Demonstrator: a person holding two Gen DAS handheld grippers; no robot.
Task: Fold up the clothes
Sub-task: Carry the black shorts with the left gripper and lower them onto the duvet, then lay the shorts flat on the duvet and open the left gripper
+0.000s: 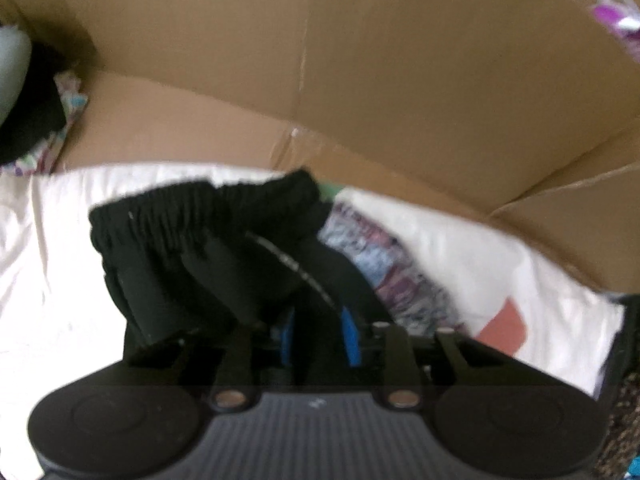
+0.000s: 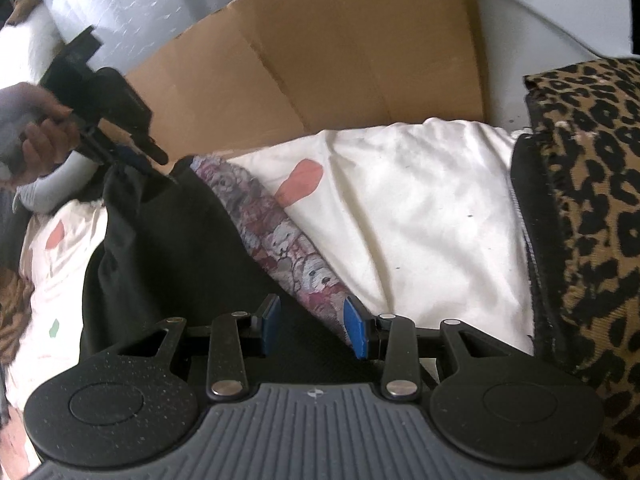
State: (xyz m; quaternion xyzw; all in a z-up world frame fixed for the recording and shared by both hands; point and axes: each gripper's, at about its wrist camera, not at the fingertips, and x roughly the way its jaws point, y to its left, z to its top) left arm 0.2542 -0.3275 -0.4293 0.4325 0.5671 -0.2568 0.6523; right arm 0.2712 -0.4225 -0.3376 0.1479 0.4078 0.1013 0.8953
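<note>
A black garment point(image 1: 192, 240) with a gathered elastic waistband bunches over my left gripper point(image 1: 318, 328). Its blue pads point(image 1: 350, 336) close on the cloth, and a drawstring trails between them. In the right wrist view a hand point(image 2: 40, 140) holds that left gripper point(image 2: 136, 152) at the upper left, with the black garment point(image 2: 168, 248) hanging from its tip. From there the garment stretches down to my right gripper point(image 2: 312, 322). Dark cloth fills the gap between the right gripper's blue pads point(image 2: 356, 332).
A white sheet point(image 2: 420, 208) with pink shapes lies under everything. A grey-purple patterned cloth point(image 2: 280, 240) sits beside the garment. Brown cardboard walls point(image 1: 360, 80) rise behind. A leopard-print cushion point(image 2: 592, 200) borders the right edge, and dark clothes point(image 1: 32, 120) pile up at the far left.
</note>
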